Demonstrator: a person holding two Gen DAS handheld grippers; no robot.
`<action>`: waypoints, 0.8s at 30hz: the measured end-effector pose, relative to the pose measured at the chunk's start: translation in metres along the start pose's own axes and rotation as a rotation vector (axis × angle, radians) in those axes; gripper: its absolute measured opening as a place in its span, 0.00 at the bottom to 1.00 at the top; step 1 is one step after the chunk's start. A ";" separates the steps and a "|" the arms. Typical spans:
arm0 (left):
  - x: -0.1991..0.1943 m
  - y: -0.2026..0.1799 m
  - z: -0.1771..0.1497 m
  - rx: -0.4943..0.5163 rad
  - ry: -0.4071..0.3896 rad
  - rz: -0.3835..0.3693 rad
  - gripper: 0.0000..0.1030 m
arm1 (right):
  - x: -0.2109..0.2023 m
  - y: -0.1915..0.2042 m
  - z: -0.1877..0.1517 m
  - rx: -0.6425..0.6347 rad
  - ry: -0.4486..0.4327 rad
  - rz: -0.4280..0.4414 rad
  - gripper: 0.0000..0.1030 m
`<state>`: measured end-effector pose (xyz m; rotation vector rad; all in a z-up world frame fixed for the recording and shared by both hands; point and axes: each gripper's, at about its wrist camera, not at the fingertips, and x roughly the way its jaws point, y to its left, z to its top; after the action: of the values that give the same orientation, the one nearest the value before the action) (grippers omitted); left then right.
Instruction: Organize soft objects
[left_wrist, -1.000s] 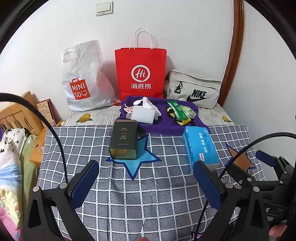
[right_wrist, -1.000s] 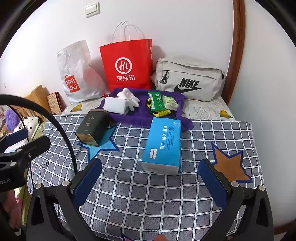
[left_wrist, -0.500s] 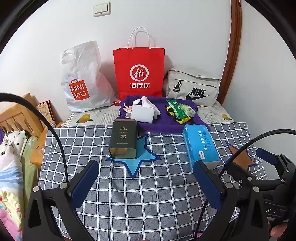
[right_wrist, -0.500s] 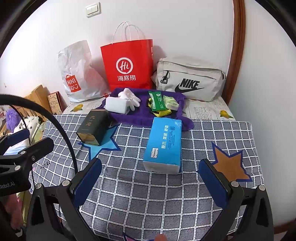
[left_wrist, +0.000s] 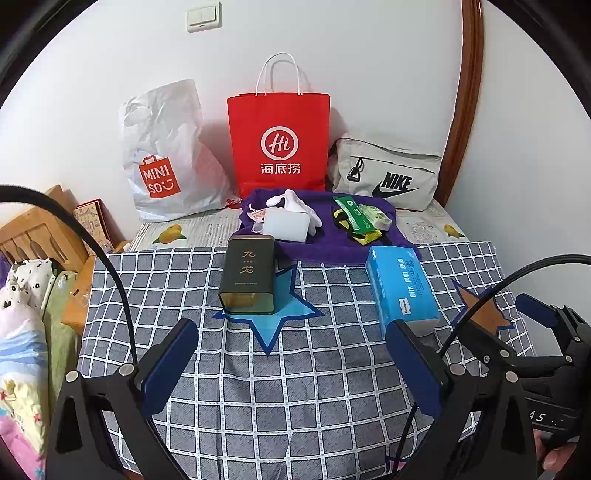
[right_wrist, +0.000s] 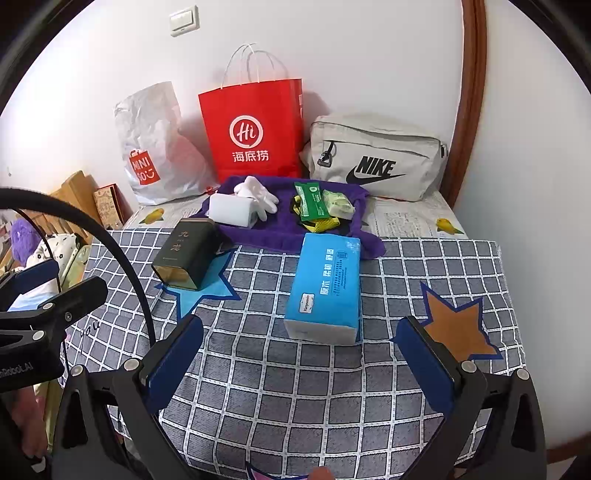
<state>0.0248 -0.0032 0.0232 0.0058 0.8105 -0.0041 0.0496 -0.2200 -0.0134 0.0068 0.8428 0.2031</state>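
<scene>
Blue rectangular tissue pack (right_wrist: 327, 288): flat on the checked grey cloth-covered worktop (right_wrist: 280, 387), beside a purple towel (right_wrist: 280, 230). Left tool (left_wrist: 291, 363) and right tool (right_wrist: 299, 360): both spread, holding nothing.

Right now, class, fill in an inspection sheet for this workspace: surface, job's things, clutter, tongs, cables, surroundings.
Surface: checked cloth with star patches.
Job's things: blue tissue pack lying flat; purple towel behind it bearing a white glove, a white block and green packets.
Clutter: dark green tin on its side on the blue star.
Tongs: left tongs and right tongs open, holding nothing.
Cables: black cable arcing at left.
Surroundings: red paper bag, white plastic bag, Nike bag against the wall.
</scene>
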 end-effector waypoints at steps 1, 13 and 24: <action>0.000 0.000 0.000 -0.001 0.000 0.001 0.99 | 0.000 0.000 0.000 0.002 0.000 -0.001 1.00; 0.001 0.003 0.000 -0.002 0.001 -0.005 0.99 | 0.000 0.000 0.000 0.008 0.001 -0.005 1.00; 0.001 0.001 -0.001 0.009 0.001 0.001 0.99 | -0.001 0.000 0.000 0.013 -0.002 -0.006 1.00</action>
<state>0.0247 -0.0020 0.0216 0.0151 0.8117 -0.0067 0.0486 -0.2202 -0.0127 0.0164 0.8423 0.1920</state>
